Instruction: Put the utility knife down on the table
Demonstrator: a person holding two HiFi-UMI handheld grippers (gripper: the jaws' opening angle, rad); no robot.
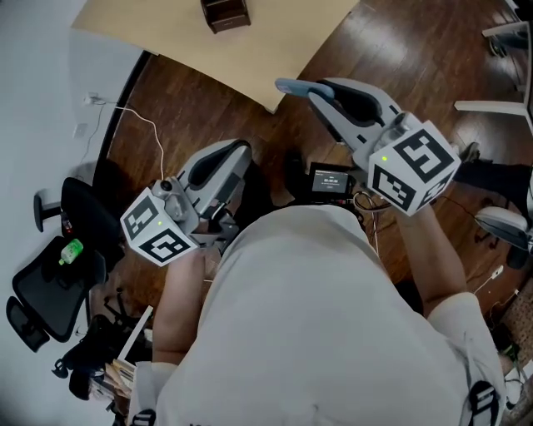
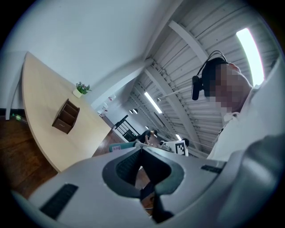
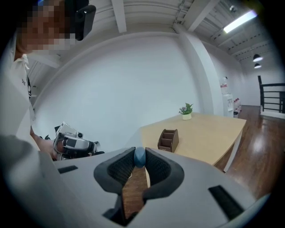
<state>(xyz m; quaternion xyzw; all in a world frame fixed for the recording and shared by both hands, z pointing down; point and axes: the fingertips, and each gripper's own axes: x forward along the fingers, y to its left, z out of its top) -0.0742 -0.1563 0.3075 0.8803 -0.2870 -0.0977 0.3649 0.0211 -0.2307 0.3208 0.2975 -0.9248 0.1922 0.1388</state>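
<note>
My right gripper (image 1: 312,90) is clamped on the knife (image 3: 139,156). In the right gripper view the blue piece sits pinched between the tips of the jaws, which stand narrow around it. From the head view I see the knife poking out past the jaw tips, over the dark wood floor (image 1: 208,91) and just beside the near corner of the tabletop (image 1: 166,25). It is in the air and not resting on the surface.

My left gripper (image 1: 237,154) is down at my left side, well apart from the tabletop. In its own view the jaw tips meet with nothing between them.

On the tabletop I can make out a brown organizer (image 1: 225,12), back from the near corner. A small potted plant (image 3: 186,110) stands toward the far edge. A black chair (image 1: 50,283) stands on the floor at my left. A small device with a lit screen (image 1: 331,179) sits in front of my body between the two grippers.
</note>
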